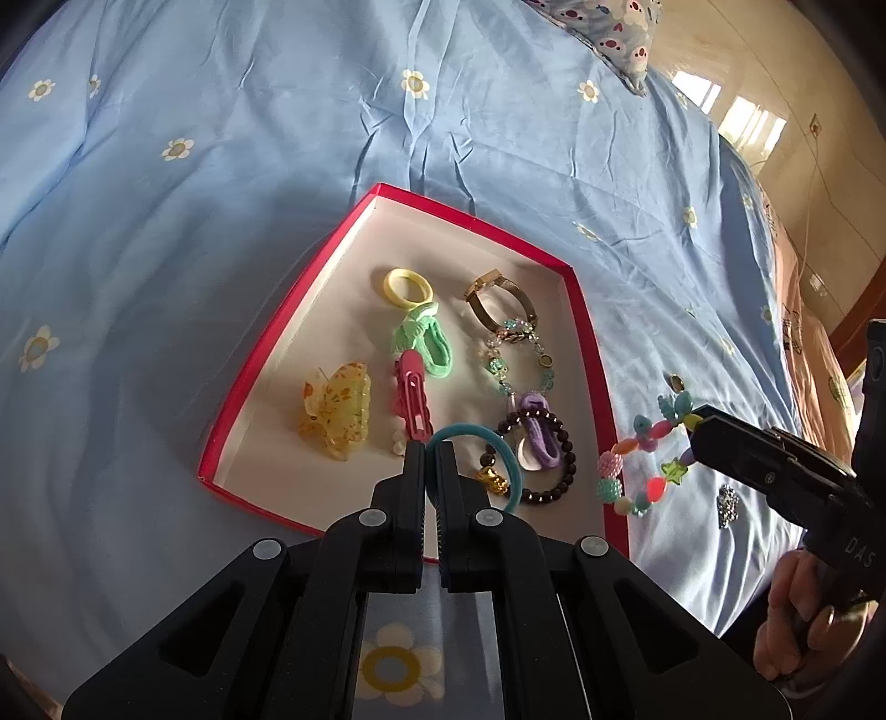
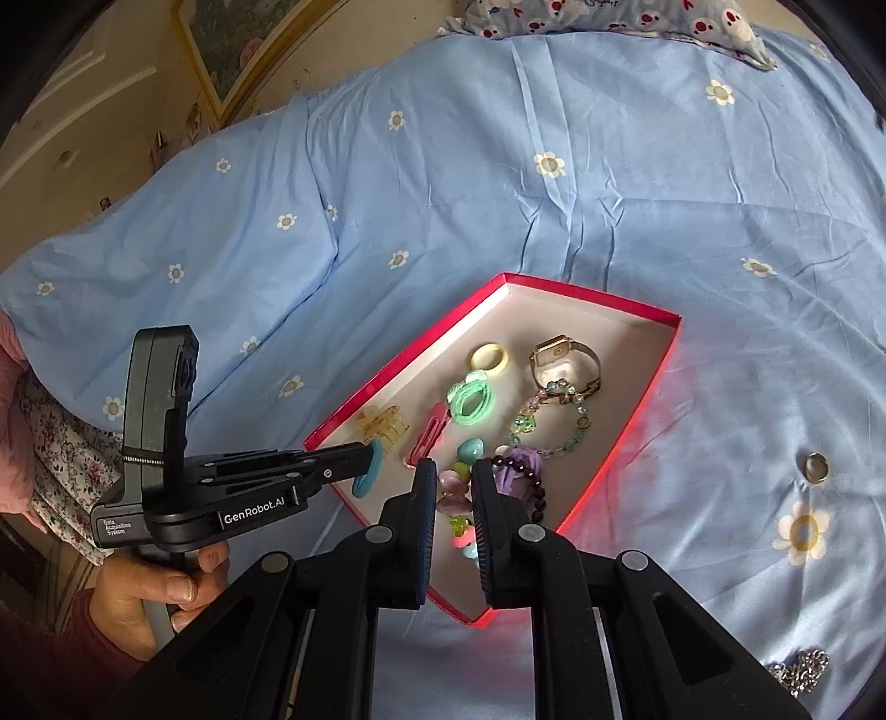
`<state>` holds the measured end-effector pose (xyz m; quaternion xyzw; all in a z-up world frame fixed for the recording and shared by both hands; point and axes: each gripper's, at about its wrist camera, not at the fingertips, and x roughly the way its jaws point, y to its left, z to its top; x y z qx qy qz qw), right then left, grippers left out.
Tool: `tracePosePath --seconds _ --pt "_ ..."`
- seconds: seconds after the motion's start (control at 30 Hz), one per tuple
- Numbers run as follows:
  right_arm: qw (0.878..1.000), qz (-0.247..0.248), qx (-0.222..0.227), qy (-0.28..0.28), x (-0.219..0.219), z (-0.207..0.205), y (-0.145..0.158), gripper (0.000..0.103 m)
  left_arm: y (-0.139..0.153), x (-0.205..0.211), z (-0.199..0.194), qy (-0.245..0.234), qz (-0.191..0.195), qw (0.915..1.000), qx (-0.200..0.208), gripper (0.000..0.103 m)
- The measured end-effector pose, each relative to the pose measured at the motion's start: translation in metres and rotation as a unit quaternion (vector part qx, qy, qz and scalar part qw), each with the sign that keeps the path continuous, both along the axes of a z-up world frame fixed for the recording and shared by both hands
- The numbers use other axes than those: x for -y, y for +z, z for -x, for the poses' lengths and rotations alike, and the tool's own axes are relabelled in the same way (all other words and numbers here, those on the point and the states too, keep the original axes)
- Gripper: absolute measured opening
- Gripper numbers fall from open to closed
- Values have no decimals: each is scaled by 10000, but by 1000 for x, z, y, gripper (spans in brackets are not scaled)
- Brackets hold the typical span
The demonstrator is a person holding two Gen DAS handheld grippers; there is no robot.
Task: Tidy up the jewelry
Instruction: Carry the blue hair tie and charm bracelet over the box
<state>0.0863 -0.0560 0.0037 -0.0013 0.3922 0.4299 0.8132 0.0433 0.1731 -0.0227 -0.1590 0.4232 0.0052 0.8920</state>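
Observation:
My left gripper (image 1: 430, 451) is shut on a teal hair tie (image 1: 506, 462), which hangs over the near end of the red box (image 1: 288, 332). The right wrist view shows that gripper (image 2: 366, 453) holding the tie (image 2: 370, 471) at the box's near left rim (image 2: 587, 299). My right gripper (image 2: 453, 471) is shut on a colourful bead bracelet (image 2: 457, 487) over the box's near part. Seen from the left wrist, the right gripper (image 1: 699, 426) dangles the bracelet (image 1: 642, 443) beside the box's right rim. Inside lie a gold watch (image 1: 498, 293), a yellow claw clip (image 1: 338, 410) and several hair ties.
The box sits on a blue flowered bed sheet (image 2: 498, 166). A small ring (image 2: 817, 468) and a silver chain piece (image 2: 803, 673) lie on the sheet to the right of the box. A patterned pillow (image 2: 609, 16) is at the far end. A hand (image 2: 149, 587) holds the left gripper's handle.

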Motion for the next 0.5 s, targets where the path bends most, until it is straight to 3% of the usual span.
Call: tracePosePath --seconds 0.5 --pt "9996 46 -29 281 -29 3 -9 13 -7 -13 -9 20 -84 9999 -99 2"
